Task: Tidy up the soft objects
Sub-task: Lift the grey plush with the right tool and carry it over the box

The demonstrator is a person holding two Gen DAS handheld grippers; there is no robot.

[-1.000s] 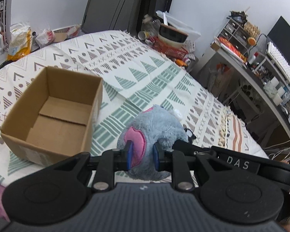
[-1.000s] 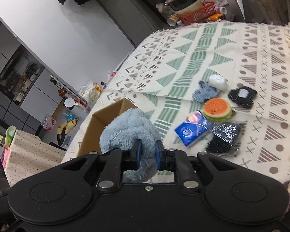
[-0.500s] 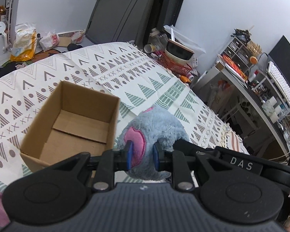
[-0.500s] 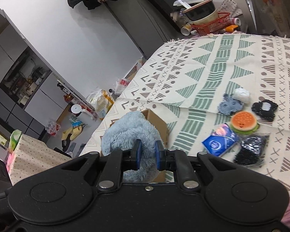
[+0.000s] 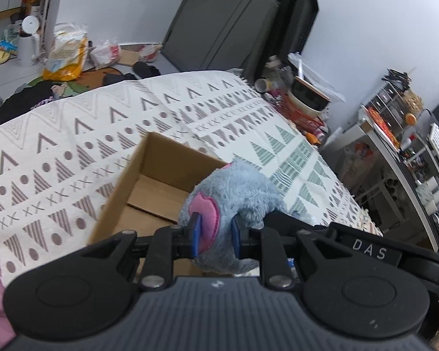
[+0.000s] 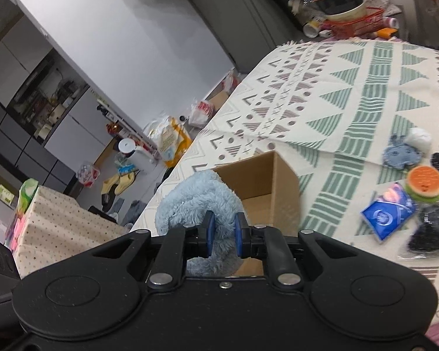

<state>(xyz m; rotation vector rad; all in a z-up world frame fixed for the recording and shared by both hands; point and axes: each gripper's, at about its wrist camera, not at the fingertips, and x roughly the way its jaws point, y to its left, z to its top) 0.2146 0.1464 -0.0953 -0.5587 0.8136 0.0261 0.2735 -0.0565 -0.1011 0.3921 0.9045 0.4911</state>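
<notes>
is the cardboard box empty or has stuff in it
Empty, as far as shown: the cardboard box shows only bare floor flaps; the plush toy partly hides it, clamped by both grippers.

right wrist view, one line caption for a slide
Right gripper clamps a blue plush toy beside an open cardboard box.

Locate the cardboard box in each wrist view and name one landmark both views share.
Left wrist view: cardboard box at lower centre, left of and behind the grey plush toy.
Right wrist view: cardboard box at centre, right of and behind the toy.
Shared landmark: the red wire basket past the patterned bedspread.
</notes>
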